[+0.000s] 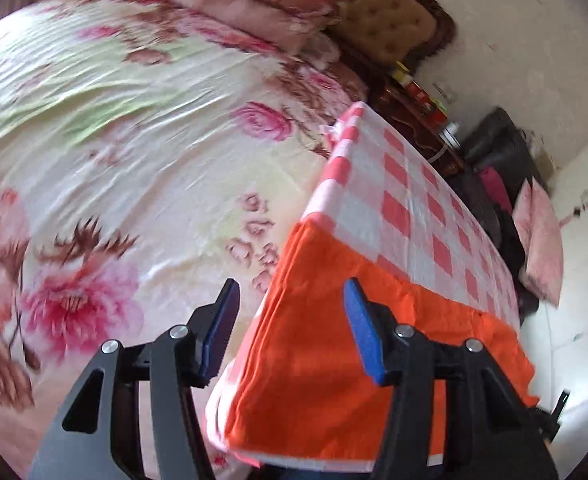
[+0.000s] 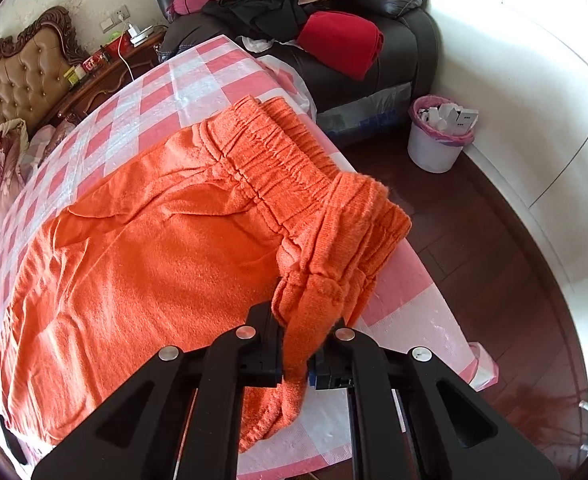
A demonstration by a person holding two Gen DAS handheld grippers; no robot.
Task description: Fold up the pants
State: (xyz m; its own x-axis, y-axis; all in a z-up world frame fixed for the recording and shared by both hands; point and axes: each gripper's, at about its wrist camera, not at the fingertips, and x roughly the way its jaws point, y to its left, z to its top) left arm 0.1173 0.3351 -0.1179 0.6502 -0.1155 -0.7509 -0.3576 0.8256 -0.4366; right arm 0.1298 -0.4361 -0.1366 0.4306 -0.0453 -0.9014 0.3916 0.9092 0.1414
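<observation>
Orange pants [image 2: 154, 248] lie spread on a pink-and-white checked cloth [image 2: 162, 92] over a table. The elastic waistband [image 2: 270, 160] is at the far right end. My right gripper [image 2: 298, 340] is shut on the near waistband corner [image 2: 326, 272] and lifts it, bunched, over the table's right edge. In the left wrist view the pants [image 1: 334, 340] drape over the table's left corner. My left gripper [image 1: 290, 300] is open, its blue pads [image 1: 222, 320] on either side of the pants' edge, not touching it.
A bed with a floral cover [image 1: 114, 140] lies left of the table. A dark sofa [image 2: 394, 40] piled with clothes stands beyond it. A white bin [image 2: 440, 136] stands on the dark wood floor [image 2: 474, 260] on the right. A nightstand [image 2: 106, 68] is at the back.
</observation>
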